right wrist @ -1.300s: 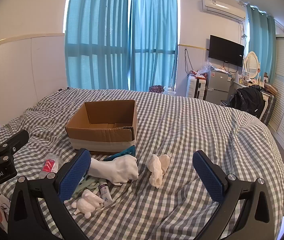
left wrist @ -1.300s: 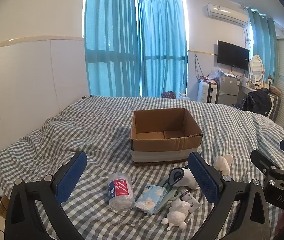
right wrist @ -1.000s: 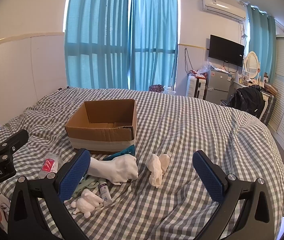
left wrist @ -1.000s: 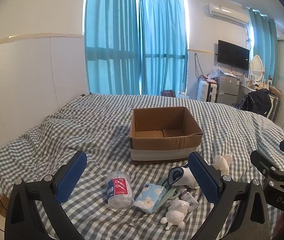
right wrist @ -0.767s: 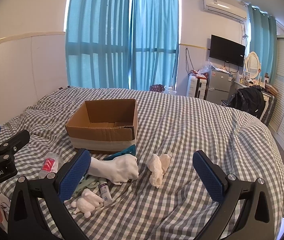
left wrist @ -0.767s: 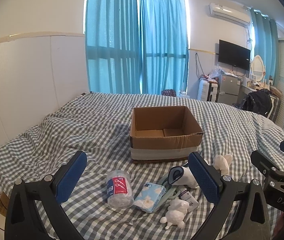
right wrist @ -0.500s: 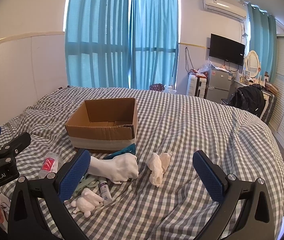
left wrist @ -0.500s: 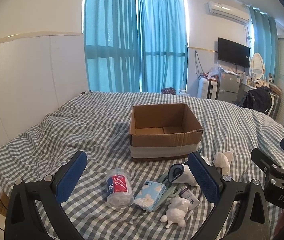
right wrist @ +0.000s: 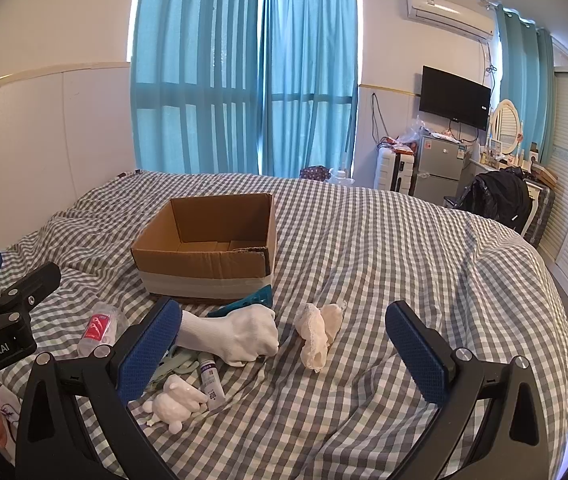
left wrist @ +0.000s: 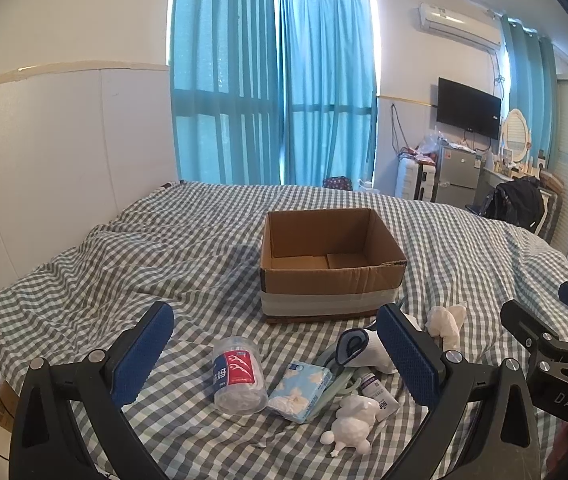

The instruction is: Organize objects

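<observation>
An open, empty cardboard box (left wrist: 332, 276) (right wrist: 208, 268) stands on the checked bed. In front of it lie a clear jar with a red label (left wrist: 238, 374) (right wrist: 98, 328), a blue tissue pack (left wrist: 300, 390), a white sock (right wrist: 240, 334) (left wrist: 364, 350), a small tube (right wrist: 210, 380) (left wrist: 378, 392), a white animal figure (left wrist: 350, 424) (right wrist: 176, 402), a teal item (right wrist: 250, 300) and a cream lace piece (right wrist: 318, 330) (left wrist: 446, 320). My left gripper (left wrist: 280, 356) is open and empty above the jar and pack. My right gripper (right wrist: 284, 354) is open and empty near the sock and lace.
The bed (right wrist: 404, 264) fills the view, with a white wall panel on the left and blue curtains (left wrist: 276, 100) behind. A fridge (right wrist: 438, 168), suitcase, backpack chair (right wrist: 496, 196) and TV stand far right.
Both views have shifted very slightly; the box and items sit a little higher in the left view. No object has moved and both grippers stay open.
</observation>
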### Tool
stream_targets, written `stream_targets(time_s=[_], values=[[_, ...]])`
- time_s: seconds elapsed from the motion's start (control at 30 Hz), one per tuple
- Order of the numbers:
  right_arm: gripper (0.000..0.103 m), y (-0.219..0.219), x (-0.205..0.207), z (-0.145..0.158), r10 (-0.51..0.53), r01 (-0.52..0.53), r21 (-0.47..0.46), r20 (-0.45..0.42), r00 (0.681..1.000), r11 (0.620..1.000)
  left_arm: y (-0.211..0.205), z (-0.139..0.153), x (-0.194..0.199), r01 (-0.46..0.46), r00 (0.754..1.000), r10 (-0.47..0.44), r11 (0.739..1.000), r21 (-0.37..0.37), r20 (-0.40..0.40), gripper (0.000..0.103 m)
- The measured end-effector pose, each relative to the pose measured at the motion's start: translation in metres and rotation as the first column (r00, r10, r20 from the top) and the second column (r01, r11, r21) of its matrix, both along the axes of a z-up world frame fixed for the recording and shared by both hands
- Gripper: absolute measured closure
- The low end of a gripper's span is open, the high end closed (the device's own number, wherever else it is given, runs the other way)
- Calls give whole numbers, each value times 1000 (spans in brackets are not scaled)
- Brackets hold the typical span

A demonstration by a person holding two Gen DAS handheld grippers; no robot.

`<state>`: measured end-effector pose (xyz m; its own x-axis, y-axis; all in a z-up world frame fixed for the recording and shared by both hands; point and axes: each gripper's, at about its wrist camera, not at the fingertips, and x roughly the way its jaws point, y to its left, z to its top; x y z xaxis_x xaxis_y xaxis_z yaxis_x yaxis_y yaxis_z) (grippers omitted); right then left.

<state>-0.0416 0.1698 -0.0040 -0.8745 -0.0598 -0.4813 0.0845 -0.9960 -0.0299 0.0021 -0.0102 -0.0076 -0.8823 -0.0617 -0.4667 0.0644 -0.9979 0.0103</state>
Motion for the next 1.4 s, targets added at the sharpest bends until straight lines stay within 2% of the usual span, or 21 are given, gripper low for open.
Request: stream_targets(time_s=[0.53,0.73,0.97,1.13,1.33,1.4], values=[[0,1,-2,-1,12,-12,-1,8,1000,1000,-12,-5,-2,-31,1000,31,1000,-5,4,0],[0,11,-10,-10,5,-5,-1,39,999,1000,-14,-28,-18,-42,996,43,999,-16,81,0],[0,25,-33,-42,-18,16,17,136,991,1000,-1,-78,-45,-18,978,27,999,-45,209,0],[0,34,-54,-72,-28,24,22,214,976,999,11,-110,-57,16,958,6,997,-74,286,10],[6,37,-85,-94,-25,20,19,272,962,1000,25,-125,-75,68,951,-37,993,-92,307,21],[9,39,-98,-95,-39,32,29,279,959,999,26,-130,-83,87,947,-55,992,-88,318,31]])
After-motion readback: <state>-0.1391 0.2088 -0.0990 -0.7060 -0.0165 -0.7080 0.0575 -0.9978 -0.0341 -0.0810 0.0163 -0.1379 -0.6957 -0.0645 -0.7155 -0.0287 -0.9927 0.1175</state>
